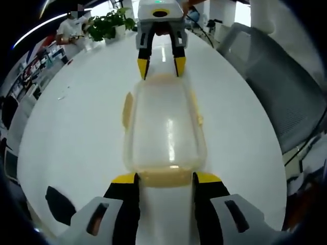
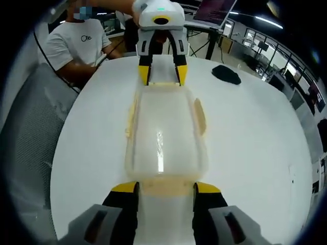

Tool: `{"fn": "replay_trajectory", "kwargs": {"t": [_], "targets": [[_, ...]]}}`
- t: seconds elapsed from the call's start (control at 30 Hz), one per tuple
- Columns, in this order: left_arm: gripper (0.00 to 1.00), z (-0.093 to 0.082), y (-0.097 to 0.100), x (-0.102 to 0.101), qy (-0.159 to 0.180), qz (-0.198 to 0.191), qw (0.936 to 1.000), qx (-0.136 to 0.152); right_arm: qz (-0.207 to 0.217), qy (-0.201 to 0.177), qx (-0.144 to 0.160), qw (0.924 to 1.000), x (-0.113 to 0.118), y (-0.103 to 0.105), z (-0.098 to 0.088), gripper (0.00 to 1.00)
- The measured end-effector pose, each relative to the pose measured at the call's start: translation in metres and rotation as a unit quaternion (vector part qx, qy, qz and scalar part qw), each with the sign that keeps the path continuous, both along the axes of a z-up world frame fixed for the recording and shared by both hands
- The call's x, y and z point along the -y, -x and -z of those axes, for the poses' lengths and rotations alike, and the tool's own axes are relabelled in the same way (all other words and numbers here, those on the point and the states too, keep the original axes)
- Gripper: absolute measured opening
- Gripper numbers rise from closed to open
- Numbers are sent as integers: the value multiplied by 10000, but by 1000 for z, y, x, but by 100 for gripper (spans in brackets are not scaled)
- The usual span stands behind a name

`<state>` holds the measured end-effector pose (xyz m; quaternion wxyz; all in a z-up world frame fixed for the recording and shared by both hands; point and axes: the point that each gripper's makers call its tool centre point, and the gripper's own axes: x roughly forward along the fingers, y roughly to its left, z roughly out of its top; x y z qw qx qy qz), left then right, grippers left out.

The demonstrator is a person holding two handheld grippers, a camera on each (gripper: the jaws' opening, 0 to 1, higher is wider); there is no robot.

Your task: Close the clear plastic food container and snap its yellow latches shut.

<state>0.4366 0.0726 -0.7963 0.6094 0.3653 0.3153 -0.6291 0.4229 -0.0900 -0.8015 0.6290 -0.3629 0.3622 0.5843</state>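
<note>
A clear plastic container [image 1: 163,127] with its lid on lies lengthwise on the white table [image 1: 76,127]. Yellow latches [image 1: 126,109] flare out from its long sides. My left gripper [image 1: 166,178] stands open at the near end, its yellow-tipped jaws on either side of the end latch [image 1: 166,181]. At the far end my right gripper [image 1: 161,65] faces it, jaws apart over that end's latch. In the right gripper view the same container [image 2: 163,127] runs from my right gripper [image 2: 166,189] to the left gripper [image 2: 162,71], and a side latch [image 2: 200,116] sticks out.
A potted plant [image 1: 110,23] stands at the table's far end and a grey mesh chair [image 1: 276,76] to the right. A person in a white shirt [image 2: 76,46] sits at the table edge. On the table lies a black object [image 2: 226,74].
</note>
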Motion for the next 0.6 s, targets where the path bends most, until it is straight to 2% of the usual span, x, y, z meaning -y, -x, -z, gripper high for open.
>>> {"fn": "replay_trajectory", "kwargs": {"t": [0.6], "targets": [[39, 1, -1, 2, 25, -124, 9998, -180, -72, 1, -139, 9999, 0, 1, 1, 37]]}}
